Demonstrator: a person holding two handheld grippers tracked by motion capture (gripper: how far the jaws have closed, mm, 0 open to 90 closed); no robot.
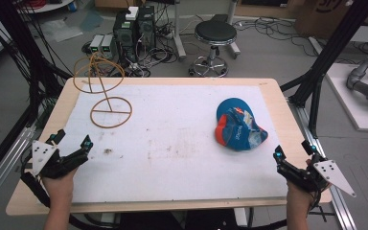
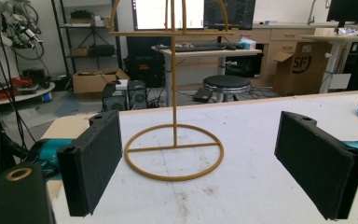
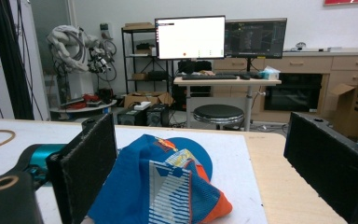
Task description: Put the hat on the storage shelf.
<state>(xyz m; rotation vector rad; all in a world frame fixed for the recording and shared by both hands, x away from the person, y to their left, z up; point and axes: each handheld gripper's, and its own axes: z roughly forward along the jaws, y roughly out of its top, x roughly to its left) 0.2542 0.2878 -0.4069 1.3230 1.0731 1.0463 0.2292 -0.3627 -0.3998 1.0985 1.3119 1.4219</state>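
Both of my hands came in at the near edge of the worktop (image 1: 278,96), each one carrying a gripper with its jaws spread wide and nothing between them. At the near left corner my left gripper (image 1: 71,142) rested low over the white sheet (image 1: 172,139) that covered most of the wooden top, and its jaws pointed toward the far left, where a wire stand (image 1: 106,103) stood upright. Seen along the left gripper's own jaws, that stand (image 2: 174,149) sat straight ahead between the two black pads (image 2: 93,165), well apart from them, with its round base ring flat on the sheet, a thin post rising from the crossbar in the ring, and a second hoop at the top. At the near right corner my right gripper (image 1: 292,152) was likewise released, and it lay partly over the bare wooden margin. A blue cap (image 1: 238,125) with orange and white markings lay crumpled on the right side of the sheet, just beyond that gripper. From the right gripper view, the cap (image 3: 163,191) sat close in front, nearer the left pad (image 3: 86,168) than the right one, and I could not tell whether it touched it. Faint brown stains (image 1: 108,151) marked the sheet near its middle.
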